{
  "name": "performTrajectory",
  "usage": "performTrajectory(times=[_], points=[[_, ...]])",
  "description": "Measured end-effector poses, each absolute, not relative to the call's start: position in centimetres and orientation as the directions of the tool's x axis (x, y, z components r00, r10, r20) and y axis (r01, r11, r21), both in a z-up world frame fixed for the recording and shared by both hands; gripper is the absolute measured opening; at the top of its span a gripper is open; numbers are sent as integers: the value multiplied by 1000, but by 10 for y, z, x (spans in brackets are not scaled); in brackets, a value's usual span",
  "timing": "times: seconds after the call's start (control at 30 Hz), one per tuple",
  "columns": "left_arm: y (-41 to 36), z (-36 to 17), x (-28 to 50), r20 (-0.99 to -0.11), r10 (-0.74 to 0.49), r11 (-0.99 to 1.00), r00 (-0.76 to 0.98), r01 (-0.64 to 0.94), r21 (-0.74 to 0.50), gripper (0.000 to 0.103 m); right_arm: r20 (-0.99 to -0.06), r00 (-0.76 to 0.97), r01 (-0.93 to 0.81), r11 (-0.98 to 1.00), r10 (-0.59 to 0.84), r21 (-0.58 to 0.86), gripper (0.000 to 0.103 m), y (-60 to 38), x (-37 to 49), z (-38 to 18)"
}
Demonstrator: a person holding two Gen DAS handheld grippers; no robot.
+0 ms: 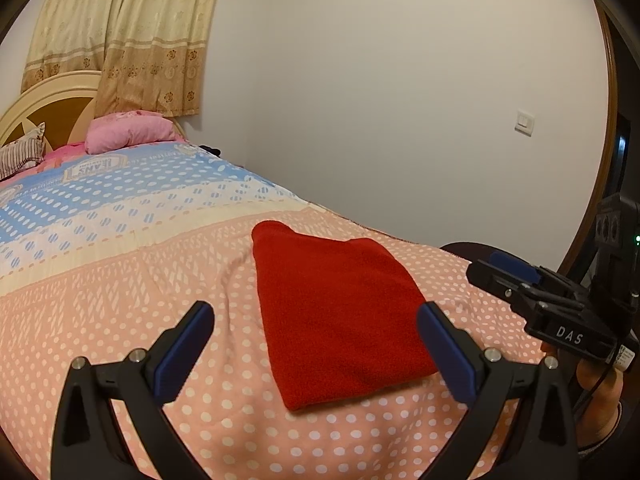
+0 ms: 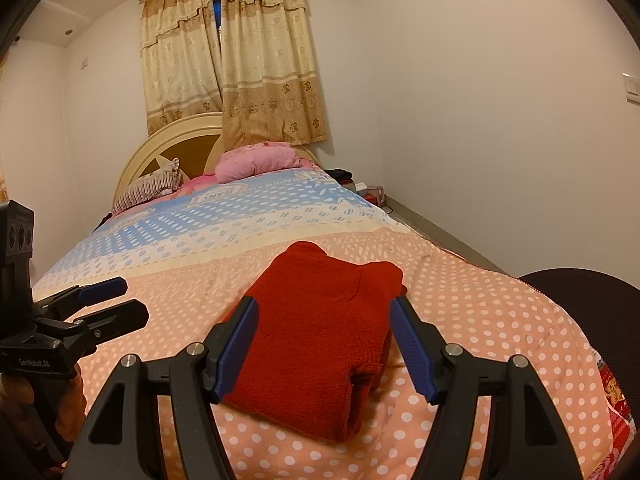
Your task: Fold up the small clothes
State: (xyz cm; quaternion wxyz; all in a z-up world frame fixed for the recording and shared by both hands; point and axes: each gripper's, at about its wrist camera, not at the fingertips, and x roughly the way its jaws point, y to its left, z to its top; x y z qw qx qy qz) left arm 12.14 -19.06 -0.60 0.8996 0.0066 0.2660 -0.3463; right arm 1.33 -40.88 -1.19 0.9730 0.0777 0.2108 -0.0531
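Observation:
A red knitted garment [image 1: 336, 320] [image 2: 320, 340] lies folded into a thick rectangle on the pink dotted quilt [image 1: 120, 300] [image 2: 480, 312] near the bed's foot. My left gripper [image 1: 316, 312] hovers just before it, open wide, with nothing between its blue pads [image 1: 184, 352]. My right gripper [image 2: 323, 304] is open too; the folded garment shows between its fingers, but the pads [image 2: 236, 352] do not press on it. Each gripper shows in the other's view: the right one [image 1: 488, 266] at the right edge, the left one [image 2: 128, 300] at the left edge, held by a hand.
The quilt turns blue and white toward the headboard [image 2: 172, 136], where a pink pillow [image 2: 256, 160] and a striped pillow [image 2: 148, 190] lie. A white wall runs along the bed's right side. A dark round seat [image 2: 592, 320] stands at the bed's right corner.

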Motion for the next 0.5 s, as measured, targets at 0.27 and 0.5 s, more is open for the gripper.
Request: performTrajectory(times=[0.27, 0.5], points=[[-191, -6, 121, -484, -621, 759, 617, 627, -174, 103, -420, 905, 132, 983, -66, 130, 69, -406, 14, -11], [-192, -6, 119, -488, -621, 758, 613, 628, -176, 103, -419, 906, 131, 983, -65, 130, 69, -405, 15, -11]])
